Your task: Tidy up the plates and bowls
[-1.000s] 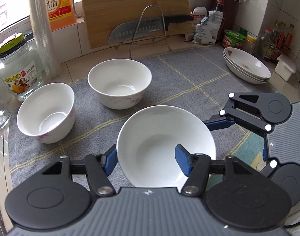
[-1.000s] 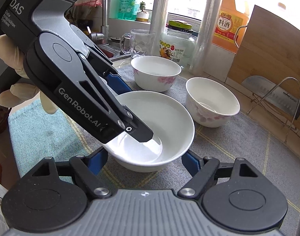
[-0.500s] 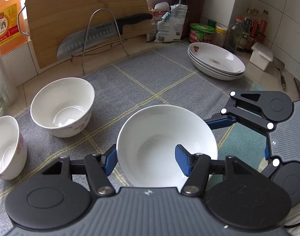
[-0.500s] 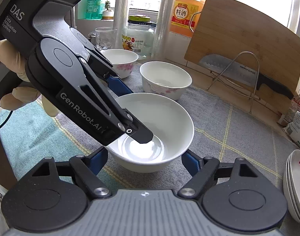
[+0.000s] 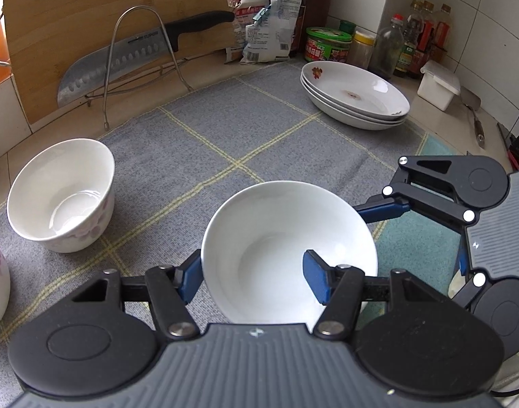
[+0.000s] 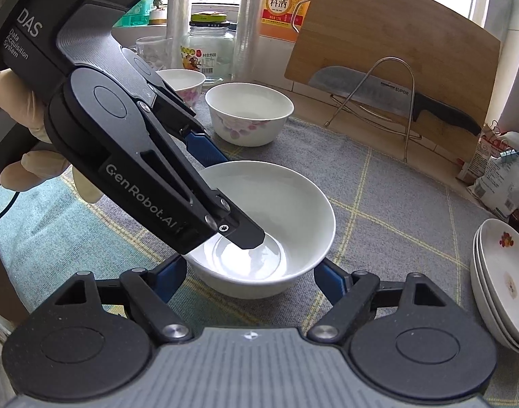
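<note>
Bowl (image 5: 279,234) in plain white sits upright between both tools, mouth facing up; being round, it has no long axis to speak of. The left tool (image 5: 252,278) pinches its rim, one blue pad (image 5: 315,280) inside the wall and the other outside. The right tool (image 6: 251,277) clamps the same bowl (image 6: 279,204) from outside, a pad against each flank. In the right wrist view its base seems just clear of the grey checked cloth (image 5: 225,129) on the counter (image 5: 205,64), though contact cannot be ruled out. Two flowered bowls (image 6: 249,115) stand upright to the left of it. A stack of shallow plates (image 5: 356,93) rests well apart, at the cloth's far right. A gloved hand (image 6: 18,115) grips the left tool.
</note>
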### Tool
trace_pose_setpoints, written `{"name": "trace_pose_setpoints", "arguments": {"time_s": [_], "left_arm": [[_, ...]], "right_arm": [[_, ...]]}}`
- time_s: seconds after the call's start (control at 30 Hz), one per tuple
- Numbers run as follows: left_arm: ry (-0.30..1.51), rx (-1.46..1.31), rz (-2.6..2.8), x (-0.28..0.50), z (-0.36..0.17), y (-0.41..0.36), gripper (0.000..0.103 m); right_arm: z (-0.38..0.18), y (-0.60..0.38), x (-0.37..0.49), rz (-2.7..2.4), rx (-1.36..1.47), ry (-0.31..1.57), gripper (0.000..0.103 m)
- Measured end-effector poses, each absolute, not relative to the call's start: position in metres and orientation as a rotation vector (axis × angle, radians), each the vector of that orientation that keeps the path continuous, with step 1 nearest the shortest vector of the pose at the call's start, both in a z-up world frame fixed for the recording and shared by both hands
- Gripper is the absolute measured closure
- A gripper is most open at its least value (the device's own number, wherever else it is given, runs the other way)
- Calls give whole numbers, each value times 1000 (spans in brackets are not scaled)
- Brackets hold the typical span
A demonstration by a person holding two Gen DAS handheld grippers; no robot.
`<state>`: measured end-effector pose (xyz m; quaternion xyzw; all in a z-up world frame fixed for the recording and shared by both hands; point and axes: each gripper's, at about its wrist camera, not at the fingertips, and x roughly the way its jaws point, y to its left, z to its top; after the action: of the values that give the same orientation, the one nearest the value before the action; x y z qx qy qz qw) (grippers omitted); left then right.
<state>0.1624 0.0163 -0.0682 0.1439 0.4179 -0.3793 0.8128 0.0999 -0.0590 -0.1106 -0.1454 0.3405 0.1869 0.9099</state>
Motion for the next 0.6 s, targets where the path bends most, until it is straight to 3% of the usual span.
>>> {"name": "trace_pose_setpoints", "arguments": {"time_s": [0.43,0.53,0.6], "left_arm": [[885,304,-822,163,-70,15,39],[868,298,-818,162,-68,16,22],[844,300,-809,160,-65,18,13]], "right_arm": [[-112,-63,103,390,-262,725,18],[-112,-64,104,397,-249,725,16],[-111,-64,103,394,-250,709,5]]}}
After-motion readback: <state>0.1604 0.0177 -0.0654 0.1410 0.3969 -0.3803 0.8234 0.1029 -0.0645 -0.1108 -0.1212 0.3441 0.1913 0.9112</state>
